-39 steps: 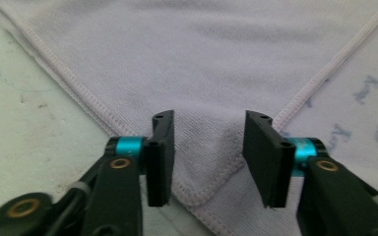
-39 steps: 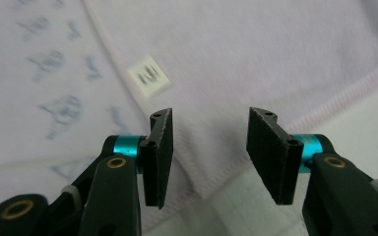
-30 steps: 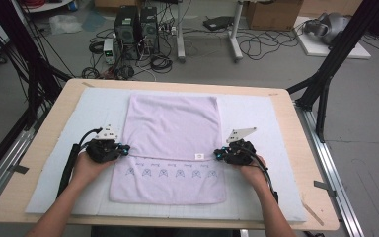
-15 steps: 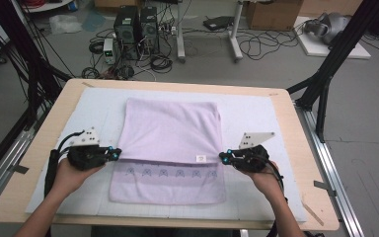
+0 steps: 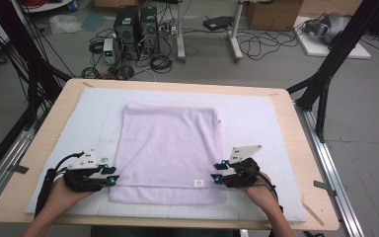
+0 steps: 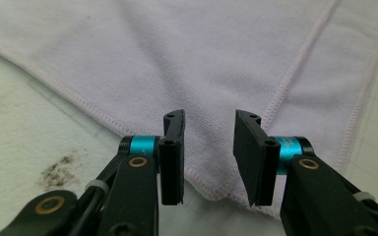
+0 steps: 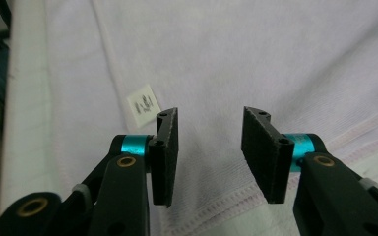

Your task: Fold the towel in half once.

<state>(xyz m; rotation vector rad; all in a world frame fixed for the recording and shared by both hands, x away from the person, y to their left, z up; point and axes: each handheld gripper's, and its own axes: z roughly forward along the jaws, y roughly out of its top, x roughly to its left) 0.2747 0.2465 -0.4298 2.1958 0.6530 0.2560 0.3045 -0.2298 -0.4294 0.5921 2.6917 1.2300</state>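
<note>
A lilac towel [image 5: 170,148] lies folded flat on the white mat [image 5: 256,118], with its small white label [image 5: 198,183] near the front right corner. My left gripper [image 5: 112,178] sits at the towel's front left corner. Its jaws have just been opening and stand apart above the hemmed corner [image 6: 216,59], with the left gripper [image 6: 207,123] pressing on nothing. My right gripper [image 5: 216,174] is at the front right corner. The right gripper [image 7: 207,118] has also just been opening, over the cloth [image 7: 256,54] beside the label [image 7: 143,104], and holds nothing.
The mat covers a wooden table [image 5: 301,148] whose front edge is close behind the hands. Black frame legs [image 5: 325,84] and metal rails [image 5: 335,182] flank the table. Computer towers [image 5: 135,24] and cables lie on the floor beyond.
Both grippers came toward the table's front edge, drawing the towel's upper layer over the patterned band. Their jaws then opened and let go of the cloth.
</note>
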